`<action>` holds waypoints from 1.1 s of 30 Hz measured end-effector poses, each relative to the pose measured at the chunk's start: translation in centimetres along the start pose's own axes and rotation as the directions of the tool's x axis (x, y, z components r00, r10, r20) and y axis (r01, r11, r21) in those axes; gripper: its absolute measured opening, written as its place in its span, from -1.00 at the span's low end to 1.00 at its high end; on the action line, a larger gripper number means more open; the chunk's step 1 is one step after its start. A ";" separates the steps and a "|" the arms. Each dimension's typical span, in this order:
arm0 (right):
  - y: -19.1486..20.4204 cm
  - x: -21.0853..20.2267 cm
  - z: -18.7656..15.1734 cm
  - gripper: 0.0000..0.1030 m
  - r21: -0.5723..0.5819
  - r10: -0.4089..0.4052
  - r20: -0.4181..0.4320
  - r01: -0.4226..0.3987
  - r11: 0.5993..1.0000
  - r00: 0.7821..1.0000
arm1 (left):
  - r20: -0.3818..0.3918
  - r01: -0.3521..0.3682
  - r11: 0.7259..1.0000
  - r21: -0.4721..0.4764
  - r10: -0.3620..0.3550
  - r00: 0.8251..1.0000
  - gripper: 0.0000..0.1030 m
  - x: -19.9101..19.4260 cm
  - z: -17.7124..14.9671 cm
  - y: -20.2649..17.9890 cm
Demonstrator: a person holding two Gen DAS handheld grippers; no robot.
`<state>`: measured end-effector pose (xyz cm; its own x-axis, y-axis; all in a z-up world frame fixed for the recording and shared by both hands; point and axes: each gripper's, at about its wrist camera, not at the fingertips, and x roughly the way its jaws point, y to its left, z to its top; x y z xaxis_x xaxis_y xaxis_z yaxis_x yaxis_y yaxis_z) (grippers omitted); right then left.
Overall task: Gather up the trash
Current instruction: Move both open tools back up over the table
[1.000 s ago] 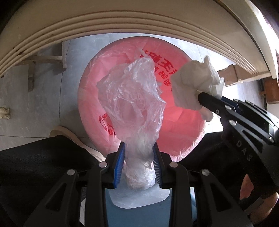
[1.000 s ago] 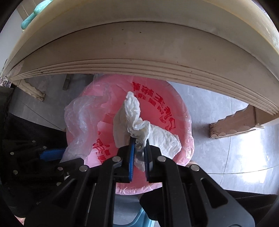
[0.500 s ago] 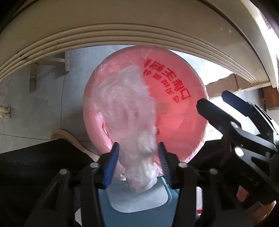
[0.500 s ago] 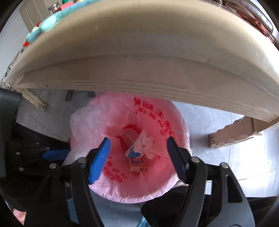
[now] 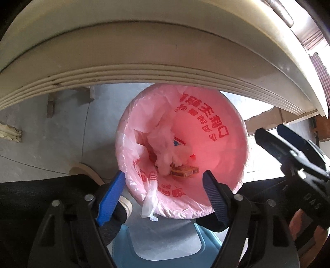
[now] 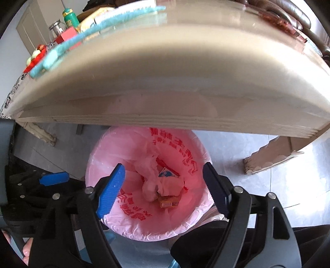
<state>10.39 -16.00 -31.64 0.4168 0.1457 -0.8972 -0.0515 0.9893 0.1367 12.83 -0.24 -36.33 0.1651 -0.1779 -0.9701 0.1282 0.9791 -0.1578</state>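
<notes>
Bin (image 5: pixel 243 156) under the table edge (image 5: pixel 144 68), bag-lined; we hold left claw (image 5: pixel 164 182) and right claw (image 6: pixel 164 175) spread wide above it, both empty, letting trash (image 6: pixel 152 183) lie inside, at six o'clock of the table.

Bin liner (image 5: pixel 216 148): pink, translucent, printed with red characters; glows deeper red toward the bottom. Crumpled plastic bag (image 5: pixel 165 144) inside it: whitish, clear, tinted pink. Small box (image 5: pixel 184 171) at the bottom: orange-yellow. Packet (image 6: pixel 168 172) beside it: white with blue and red print. Left gripper (image 5: pixel 164 181): black frame, blue ribbed pads, silver screws. Right gripper (image 6: pixel 164 175): same black and blue. Bench (image 6: pixel 165 82): cream-beige, grooved edge. Floor (image 5: pixel 51 148): grey tile. Bottle (image 6: pixel 70 18) on bench: green. Cloth (image 6: pixel 68 45): teal.
</notes>
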 end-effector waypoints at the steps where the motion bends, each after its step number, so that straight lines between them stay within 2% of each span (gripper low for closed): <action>1: 0.0 -0.5 0.0 0.47 0.000 -0.006 0.014 0.006 1.000 1.000 | 0.009 -0.008 1.000 0.002 0.008 1.000 0.47 -0.3 0.0 0.0; 6: 0.4 -3.0 -0.3 0.48 -0.020 -0.003 0.065 0.004 1.000 0.998 | 0.075 -0.042 0.999 0.017 0.041 0.996 0.47 -3.3 -0.8 0.2; 11: 1.0 -6.1 -0.2 0.48 -0.032 0.019 0.109 -0.015 0.999 0.994 | 0.154 -0.093 0.994 0.055 0.084 0.985 0.47 -8.3 -1.6 0.0; 15: 1.3 -9.4 0.3 0.49 -0.023 0.042 0.173 -0.039 0.999 0.984 | 0.229 -0.106 0.994 0.039 0.094 0.969 0.48 -13.6 -1.6 0.8; 19: 1.7 -13.2 1.3 0.62 -0.039 0.053 0.247 -0.045 0.998 0.968 | 0.318 -0.162 0.987 0.005 0.152 0.936 0.60 -18.8 -1.1 1.9; 24: 2.6 -17.7 3.2 0.72 -0.103 0.068 0.323 -0.036 0.994 0.944 | 0.437 -0.184 0.982 -0.053 0.188 0.880 0.71 -25.1 -0.3 3.5; 27: 3.3 -20.1 4.2 0.80 -0.135 0.087 0.357 -0.041 0.990 0.930 | 0.472 -0.163 0.985 -0.063 0.173 0.864 0.78 -27.8 0.1 4.1; 31: 4.2 -23.1 5.4 0.83 -0.179 0.122 0.397 -0.053 0.982 0.910 | 0.507 -0.204 0.977 -0.063 0.207 0.837 0.78 -30.3 0.7 4.2; 33: 4.6 -24.1 5.9 0.84 -0.203 0.124 0.410 -0.042 0.978 0.904 | 0.509 -0.205 0.978 -0.044 0.198 0.838 0.78 -31.2 1.3 4.3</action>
<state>5.48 -15.06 -6.90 0.7424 0.2498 -0.6217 -0.2522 0.9638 0.0861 9.45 9.41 -6.52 0.6617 -0.0053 -0.7497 0.0489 0.9981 0.0361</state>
